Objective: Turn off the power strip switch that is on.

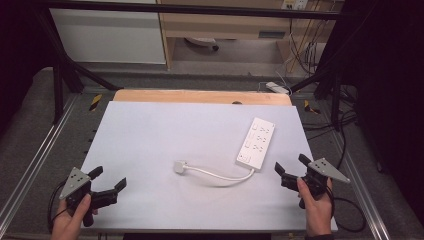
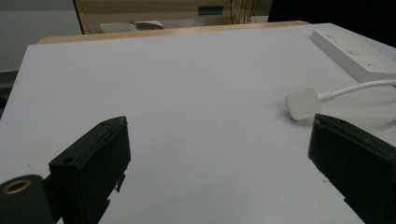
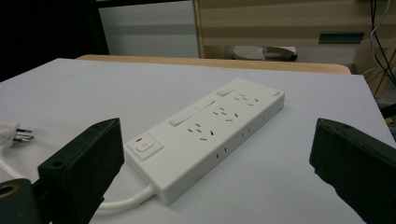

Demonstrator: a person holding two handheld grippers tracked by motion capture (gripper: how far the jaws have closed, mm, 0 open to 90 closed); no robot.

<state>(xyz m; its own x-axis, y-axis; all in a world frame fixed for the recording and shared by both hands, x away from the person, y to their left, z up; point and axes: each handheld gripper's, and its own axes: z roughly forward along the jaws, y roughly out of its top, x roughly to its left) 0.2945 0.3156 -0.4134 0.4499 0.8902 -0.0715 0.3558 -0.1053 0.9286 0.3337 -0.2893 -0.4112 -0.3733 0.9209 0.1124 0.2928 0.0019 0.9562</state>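
A white power strip (image 1: 256,142) lies on the white table sheet (image 1: 165,135) at the right, its cable (image 1: 220,176) curving left to a white plug (image 1: 180,166). In the right gripper view the power strip (image 3: 208,130) sits just ahead between the jaws, with the plug (image 3: 11,131) at the far left. The left gripper view has the plug (image 2: 302,103) ahead on the right and the strip (image 2: 352,53) beyond. My left gripper (image 1: 108,180) rests open at the front left corner. My right gripper (image 1: 291,163) is open at the front right, close to the strip's near end.
A wooden board edge (image 1: 200,96) runs behind the sheet. A metal frame (image 1: 60,75) surrounds the table, with cables (image 1: 305,55) and another white strip (image 1: 276,87) on the floor at the back right. Bare sheet spreads across the left and middle.
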